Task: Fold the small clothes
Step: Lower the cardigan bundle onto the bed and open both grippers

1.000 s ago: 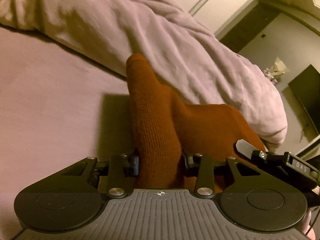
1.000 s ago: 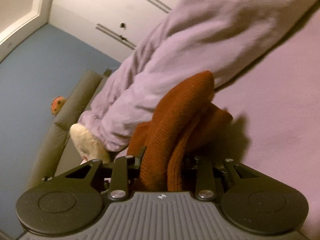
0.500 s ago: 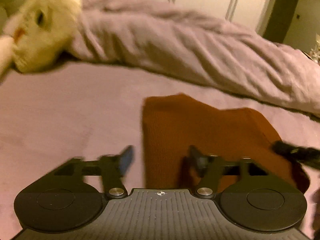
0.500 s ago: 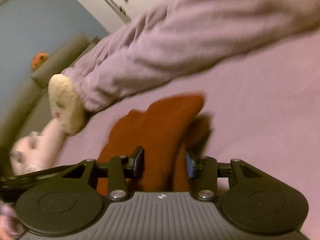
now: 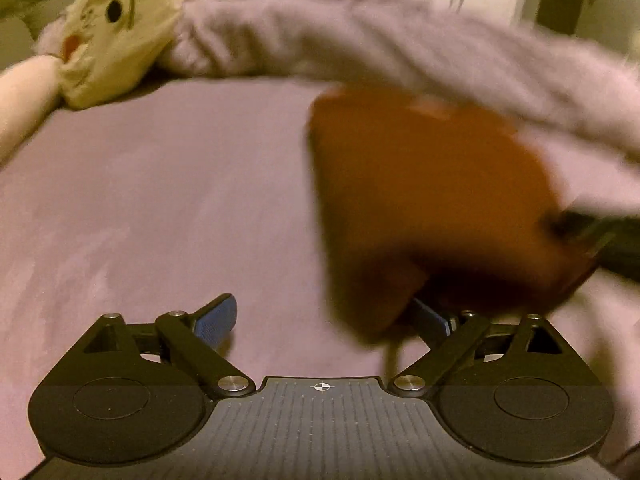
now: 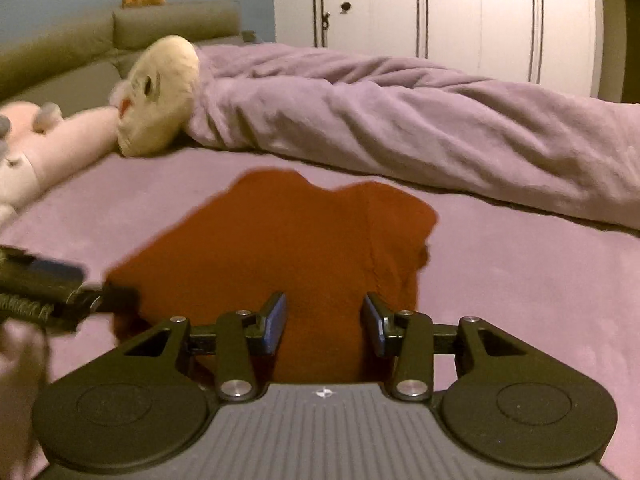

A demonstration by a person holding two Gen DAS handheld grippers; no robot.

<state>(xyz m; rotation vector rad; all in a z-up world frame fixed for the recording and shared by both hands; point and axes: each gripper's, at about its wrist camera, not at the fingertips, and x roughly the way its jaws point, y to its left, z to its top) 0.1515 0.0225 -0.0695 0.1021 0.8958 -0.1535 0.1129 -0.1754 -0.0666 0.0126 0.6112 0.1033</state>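
Observation:
A small rust-orange knit garment (image 6: 288, 240) lies on the purple bedsheet (image 6: 520, 280). In the left wrist view it (image 5: 424, 192) is blurred and lies ahead to the right. My left gripper (image 5: 324, 320) is open wide; the garment's near corner covers its right finger. My right gripper (image 6: 324, 320) is open, with the garment's near edge lying between its blue pads. The left gripper also shows at the left edge of the right wrist view (image 6: 60, 288), beside the garment's left corner.
A rumpled lilac duvet (image 6: 400, 112) runs across the bed behind the garment. A cream plush toy head (image 6: 160, 92) and a pink plush (image 6: 52, 140) lie at the far left. White wardrobe doors (image 6: 440, 12) and a grey headboard (image 6: 100, 44) stand behind.
Both grippers were shut on the lifted garment a second ago. They have lowered it onto the sheet and opened; the garment now lies spread out, and both cameras have levelled.

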